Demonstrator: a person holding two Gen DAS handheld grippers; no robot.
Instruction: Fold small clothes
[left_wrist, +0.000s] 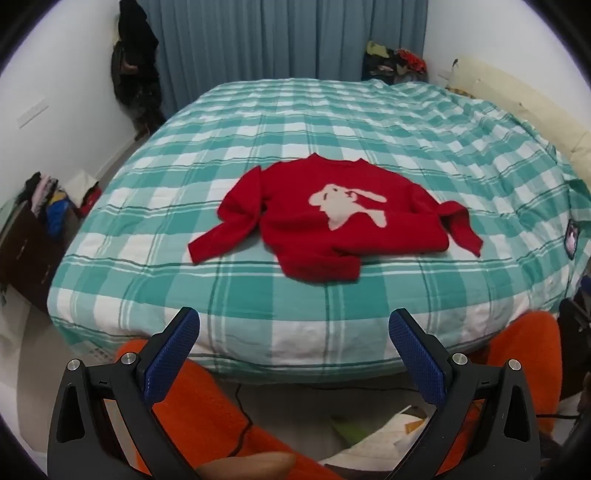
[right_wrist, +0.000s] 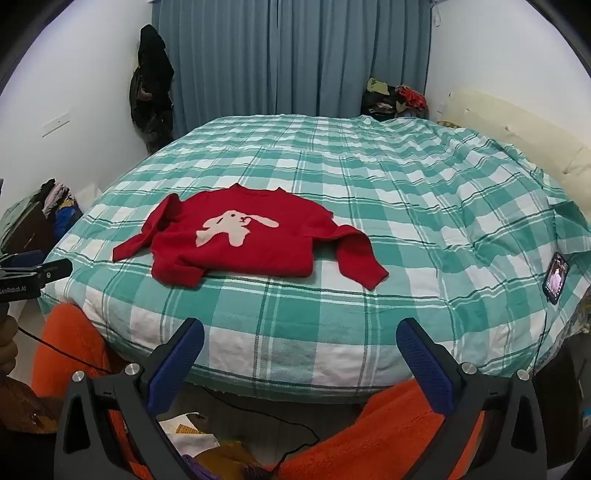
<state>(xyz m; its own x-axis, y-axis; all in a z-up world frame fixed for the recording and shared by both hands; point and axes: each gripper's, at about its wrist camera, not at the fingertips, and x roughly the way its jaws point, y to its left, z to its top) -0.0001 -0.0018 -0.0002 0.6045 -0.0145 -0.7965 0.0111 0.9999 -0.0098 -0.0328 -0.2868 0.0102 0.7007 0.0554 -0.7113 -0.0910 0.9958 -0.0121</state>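
Note:
A small red sweater (left_wrist: 325, 225) with a white rabbit on its chest lies face up on the green-and-white plaid bed (left_wrist: 332, 122), near the front edge, sleeves spread and its lower hem bunched. It also shows in the right wrist view (right_wrist: 243, 240). My left gripper (left_wrist: 293, 332) is open and empty, held short of the bed's front edge, well below the sweater. My right gripper (right_wrist: 299, 339) is open and empty, also in front of the bed edge, to the right of the sweater.
A phone (right_wrist: 556, 277) lies on the bed's right side. The person's orange-clad legs (left_wrist: 207, 406) are below the grippers. Papers and a cable (right_wrist: 258, 406) litter the floor. Clothes piles sit at the left wall (left_wrist: 48, 203) and far corner (left_wrist: 395, 62).

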